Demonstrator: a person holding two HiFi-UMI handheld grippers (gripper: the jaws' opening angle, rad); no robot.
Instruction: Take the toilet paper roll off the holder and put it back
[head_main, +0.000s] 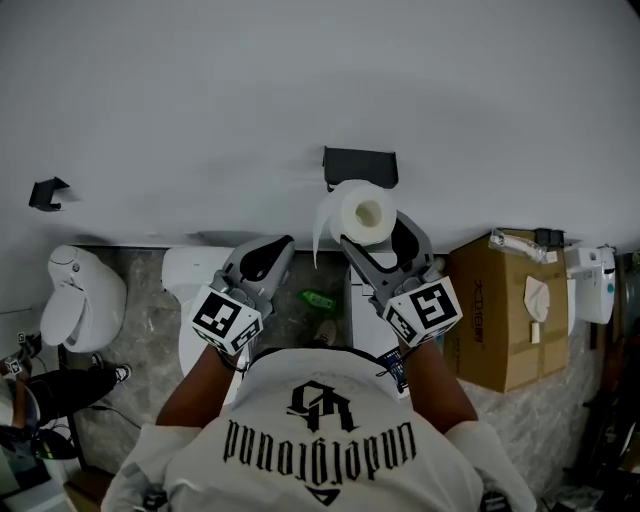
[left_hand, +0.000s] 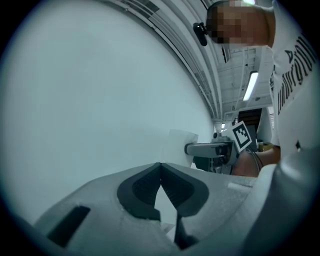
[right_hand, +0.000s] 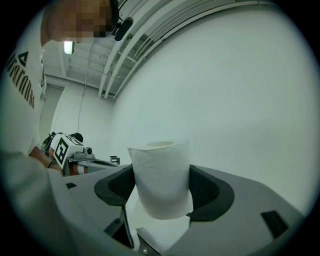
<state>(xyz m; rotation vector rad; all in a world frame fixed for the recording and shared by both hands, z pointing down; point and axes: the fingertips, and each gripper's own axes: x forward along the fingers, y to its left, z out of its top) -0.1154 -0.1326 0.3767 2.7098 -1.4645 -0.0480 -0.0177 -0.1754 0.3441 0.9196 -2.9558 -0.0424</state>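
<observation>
The right gripper (right_hand: 162, 186) is clamped on the white toilet paper roll (head_main: 362, 212), its dark pads pressing the roll's curved sides, with the cardboard core's open end facing up in the right gripper view. A loose sheet (head_main: 318, 238) hangs from the roll. In the head view the roll sits just below the black wall-mounted holder (head_main: 360, 165) on the white wall (head_main: 200, 100). The left gripper (left_hand: 160, 168) is clenched, its tips meeting on nothing, held beside the right one. A brown cardboard box (head_main: 505, 310) stands at the right.
</observation>
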